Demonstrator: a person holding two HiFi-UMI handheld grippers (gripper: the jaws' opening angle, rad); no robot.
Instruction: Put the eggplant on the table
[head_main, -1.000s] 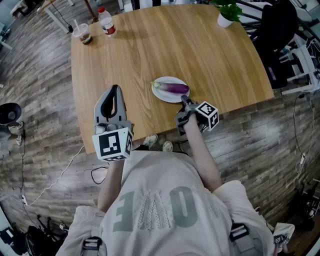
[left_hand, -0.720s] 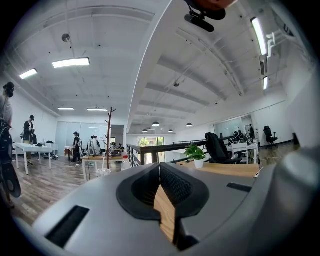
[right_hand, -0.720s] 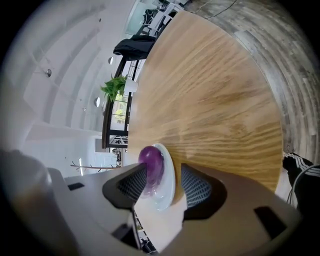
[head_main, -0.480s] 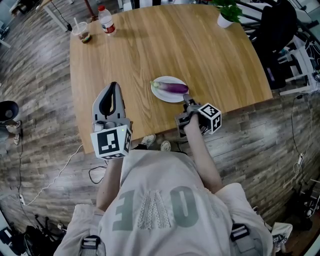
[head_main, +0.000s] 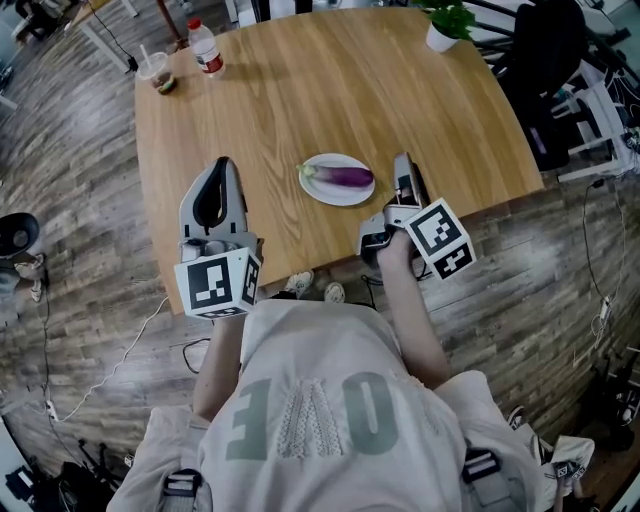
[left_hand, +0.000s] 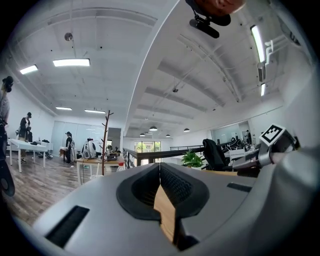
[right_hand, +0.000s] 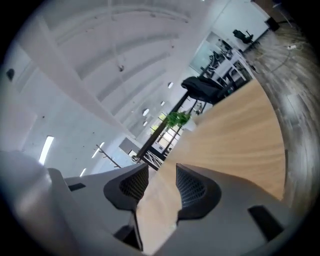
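**Jaws spread and lifted away, eggplant left on its plate**

Head view: you had raised your right gripper (head_main: 403, 165) from the near rim of the plate (head_main: 318, 192) to a spot just beside its right edge, above the worktop (head_main: 300, 90). Its jaws had swung wide and then eased in a little, with nothing between them. The eggplant (head_main: 345, 177) lay on the plate as before, stem to the left. By my reading it had yet to reach the bare wood, so a fresh approach was needed. Your left gripper (head_main: 220, 172) hovered over the near left part of the worktop. At the far edge stood a bottle (head_main: 206, 47), a lidded cup (head_main: 158, 70) and a potted plant (head_main: 447, 22). Grey plank flooring ran all around.

Left gripper view: this gripper (left_hand: 160, 170) looked level across an open office with a coat stand (left_hand: 105, 140) and strip lights. Its jaws were pressed together and empty.

Right gripper view: the right gripper (right_hand: 162, 182) was rolled sideways. Its jaws stood apart, and only bare wood showed between them. The plant (right_hand: 175, 119) and a black chair (right_hand: 202, 90) lay beyond.
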